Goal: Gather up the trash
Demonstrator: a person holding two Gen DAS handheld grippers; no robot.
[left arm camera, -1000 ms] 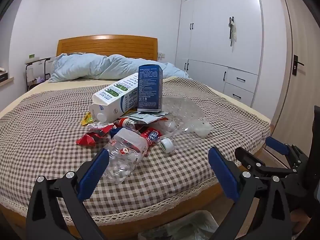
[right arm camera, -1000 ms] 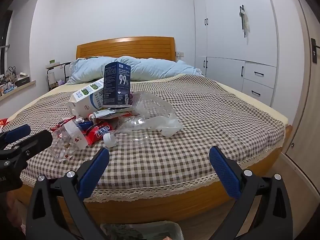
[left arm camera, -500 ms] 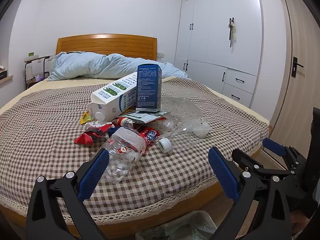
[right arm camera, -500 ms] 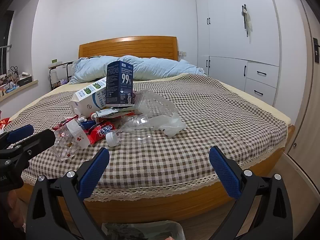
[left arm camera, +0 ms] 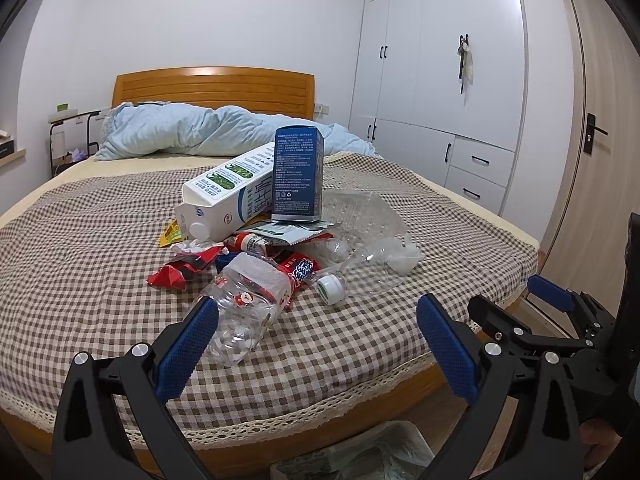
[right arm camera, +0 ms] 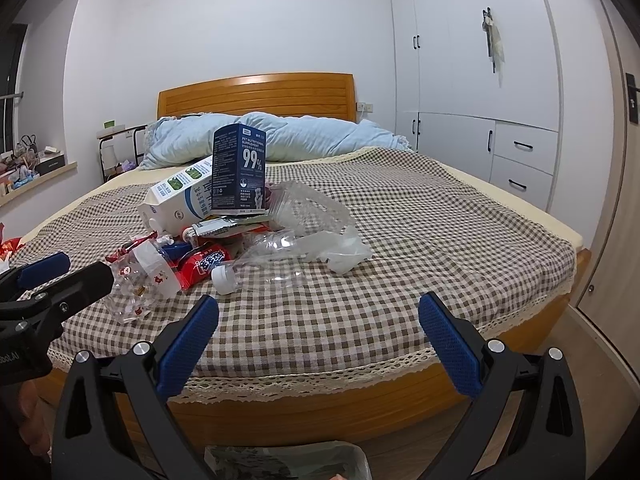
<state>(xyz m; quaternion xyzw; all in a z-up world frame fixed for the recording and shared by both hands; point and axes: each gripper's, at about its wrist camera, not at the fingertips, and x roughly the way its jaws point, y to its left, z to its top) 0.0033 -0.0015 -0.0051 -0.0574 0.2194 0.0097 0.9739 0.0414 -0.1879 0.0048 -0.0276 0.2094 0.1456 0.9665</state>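
Bedroom walls, a white wardrobe at the right and a wooden headboard fill the back of my left wrist view, with a checked bedspread across the middle of the frame. On it, around the centre, lies the trash: a white milk carton on its side, a dark blue box standing upright just right of it, red wrappers below, a crushed clear bottle at lower centre and a second clear bottle with a white cap beside it. My left gripper hangs over the near edge of the bed with its blue fingers spread wide and nothing between them; its left finger overlaps the crushed bottle in the frame, though I cannot tell whether they touch. At the lower right I see my right gripper, and a lined bin sits at the bottom edge. Seen from the right wrist, the same heap sits left of centre on the bedspread, the blue box topping the carton. My right gripper is open and empty, low in the frame, short of the bed edge. My left gripper pokes in at the left, just beside the crushed bottle, and the bin shows at the bottom.
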